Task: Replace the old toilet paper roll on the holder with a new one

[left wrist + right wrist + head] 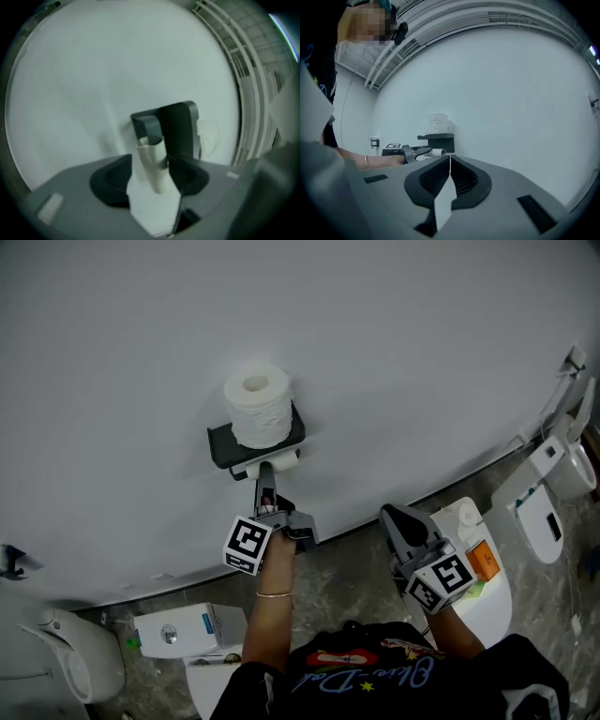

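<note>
A black wall holder [221,444] carries a full white roll [258,407] standing on its top shelf. Under the shelf a bare, pale cardboard tube [280,465] sits on the holder's bar. My left gripper [266,476] reaches up to that tube. In the left gripper view its jaws stand open with the tube [151,152] between them, in front of the holder [178,129]; contact cannot be told. My right gripper [392,517] hangs back to the right, shut and empty [450,158]. From there I see the left gripper [412,152], tube [437,152] and roll [438,124].
The white wall fills most of the head view. A white toilet [548,484] stands at the right, another [70,657] at the lower left beside a cistern [178,629]. A white tank [469,521] with an orange item [484,560] is beside my right hand.
</note>
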`<action>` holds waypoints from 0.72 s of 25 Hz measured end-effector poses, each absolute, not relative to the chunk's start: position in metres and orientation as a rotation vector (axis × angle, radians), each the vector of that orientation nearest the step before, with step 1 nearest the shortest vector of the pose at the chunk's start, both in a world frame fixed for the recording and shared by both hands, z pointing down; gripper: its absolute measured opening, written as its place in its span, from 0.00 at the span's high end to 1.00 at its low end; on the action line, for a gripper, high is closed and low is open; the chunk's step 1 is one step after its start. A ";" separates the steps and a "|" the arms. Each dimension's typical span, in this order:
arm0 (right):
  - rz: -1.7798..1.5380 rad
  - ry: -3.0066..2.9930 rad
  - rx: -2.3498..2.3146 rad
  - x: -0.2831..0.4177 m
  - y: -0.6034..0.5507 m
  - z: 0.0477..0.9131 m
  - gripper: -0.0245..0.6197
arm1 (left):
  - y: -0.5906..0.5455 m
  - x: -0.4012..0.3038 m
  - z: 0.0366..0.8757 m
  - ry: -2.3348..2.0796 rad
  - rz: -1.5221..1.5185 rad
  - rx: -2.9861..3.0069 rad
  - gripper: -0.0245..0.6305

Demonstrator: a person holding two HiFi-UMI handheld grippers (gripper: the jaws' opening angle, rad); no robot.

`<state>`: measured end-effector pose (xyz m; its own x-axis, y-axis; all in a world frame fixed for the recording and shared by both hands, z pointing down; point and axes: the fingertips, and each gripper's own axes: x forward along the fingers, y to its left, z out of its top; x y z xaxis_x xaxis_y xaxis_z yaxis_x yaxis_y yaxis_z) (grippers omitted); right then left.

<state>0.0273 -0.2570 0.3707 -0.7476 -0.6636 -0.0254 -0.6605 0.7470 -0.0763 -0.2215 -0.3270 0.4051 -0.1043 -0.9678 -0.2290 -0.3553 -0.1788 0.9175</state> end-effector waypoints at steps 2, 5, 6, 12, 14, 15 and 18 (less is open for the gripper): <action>-0.102 2.885 -1.110 0.029 -0.260 0.372 0.94 | -0.331 -0.223 0.400 -1.463 -1.312 1.565 0.61; -0.103 2.876 -1.133 0.032 -0.264 0.373 0.94 | -0.336 -0.222 0.396 -1.448 -1.326 1.575 0.68; -0.104 2.873 -1.142 0.034 -0.264 0.374 0.94 | -0.337 -0.220 0.396 -1.445 -1.316 1.583 0.68; -0.108 2.854 -1.191 0.046 -0.265 0.376 0.94 | -0.356 -0.185 0.394 -1.412 -1.197 1.680 0.68; -0.107 2.841 -1.225 0.054 -0.265 0.375 0.94 | -0.366 -0.168 0.396 -1.395 -1.146 1.717 0.68; -0.104 2.834 -1.244 0.059 -0.266 0.375 0.94 | -0.371 -0.159 0.397 -1.385 -1.121 1.734 0.68; -0.101 2.810 -1.305 0.076 -0.265 0.375 0.94 | -0.379 -0.126 0.399 -1.349 -1.038 1.803 0.68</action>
<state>0.0764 -0.2651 0.3751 -0.6449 -0.7642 -0.0109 -0.7615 0.6437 -0.0766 -0.1263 -0.3790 0.3991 0.1574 -0.9649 -0.2100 -0.4502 -0.2594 0.8544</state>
